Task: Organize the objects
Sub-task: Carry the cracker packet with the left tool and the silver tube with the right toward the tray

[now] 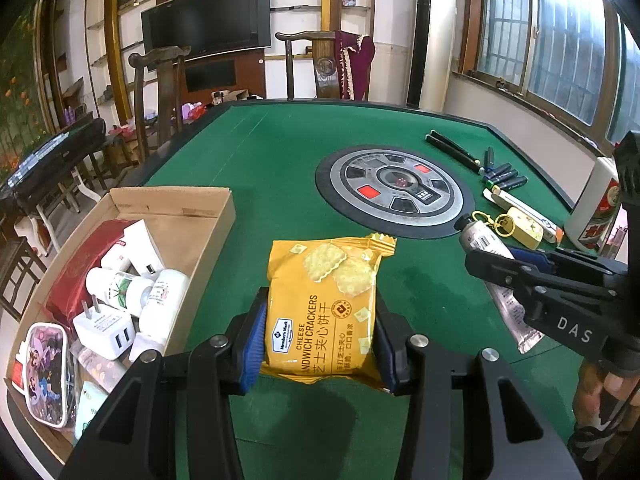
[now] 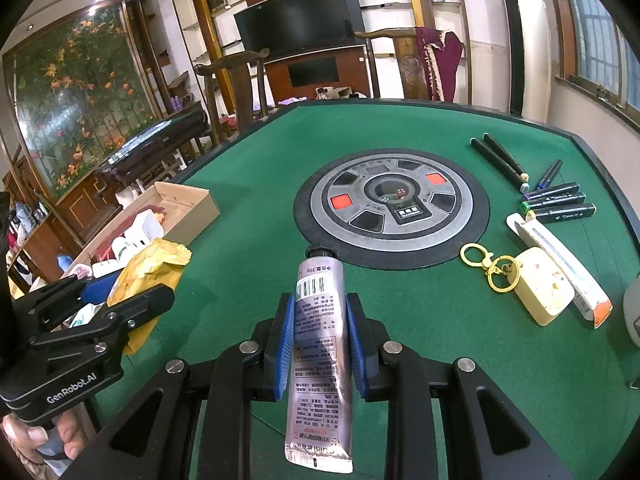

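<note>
**Both grippers loaded over the green tabletop**

The left hand-held gripper (image 1: pixel 320 344) clamps a yellow cracker packet (image 1: pixel 324 304) between its blue pads, just right of the cardboard box (image 1: pixel 196 236). Only the left wrist view looks into the box: a white charger (image 1: pixel 105 330), small bottles and a red pouch lie there. The right hand-held gripper (image 2: pixel 320 344) grips a silver tube (image 2: pixel 320 344), cap pointing at the round centre console (image 2: pixel 390 204). Only the right wrist view shows clearly the markers (image 2: pixel 556 200) and the keyring case (image 2: pixel 540 288) on the tabletop (image 2: pixel 248 240).
</note>
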A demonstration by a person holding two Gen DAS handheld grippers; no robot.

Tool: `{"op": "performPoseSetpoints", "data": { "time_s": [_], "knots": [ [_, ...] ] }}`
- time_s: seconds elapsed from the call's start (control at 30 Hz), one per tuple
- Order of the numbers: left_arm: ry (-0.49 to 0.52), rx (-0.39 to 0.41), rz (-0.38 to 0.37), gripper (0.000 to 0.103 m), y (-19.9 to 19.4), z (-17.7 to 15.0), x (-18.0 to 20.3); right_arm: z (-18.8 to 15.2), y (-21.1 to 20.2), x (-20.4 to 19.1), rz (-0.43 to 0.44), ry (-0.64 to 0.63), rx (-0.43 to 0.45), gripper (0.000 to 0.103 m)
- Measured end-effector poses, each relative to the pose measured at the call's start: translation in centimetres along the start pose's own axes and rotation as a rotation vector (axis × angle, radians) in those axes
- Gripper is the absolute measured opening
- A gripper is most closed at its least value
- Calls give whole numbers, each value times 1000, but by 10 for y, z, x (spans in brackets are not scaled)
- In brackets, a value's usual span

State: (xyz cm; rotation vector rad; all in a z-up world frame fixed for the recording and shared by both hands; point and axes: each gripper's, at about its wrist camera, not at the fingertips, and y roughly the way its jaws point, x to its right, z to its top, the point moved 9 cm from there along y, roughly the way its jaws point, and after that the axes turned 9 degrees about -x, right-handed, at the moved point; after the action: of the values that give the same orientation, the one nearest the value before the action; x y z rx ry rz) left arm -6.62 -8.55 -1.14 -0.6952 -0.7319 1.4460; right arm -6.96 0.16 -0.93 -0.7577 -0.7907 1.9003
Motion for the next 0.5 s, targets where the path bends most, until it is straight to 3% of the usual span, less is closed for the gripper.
{"op": "performPoseSetpoints", "data": {
  "time_s": [0.5],
  "knots": [
    [-18, 10, -2, 45, -11, 0, -5, 0, -4, -2, 9, -11, 8, 26]
  ]
}}
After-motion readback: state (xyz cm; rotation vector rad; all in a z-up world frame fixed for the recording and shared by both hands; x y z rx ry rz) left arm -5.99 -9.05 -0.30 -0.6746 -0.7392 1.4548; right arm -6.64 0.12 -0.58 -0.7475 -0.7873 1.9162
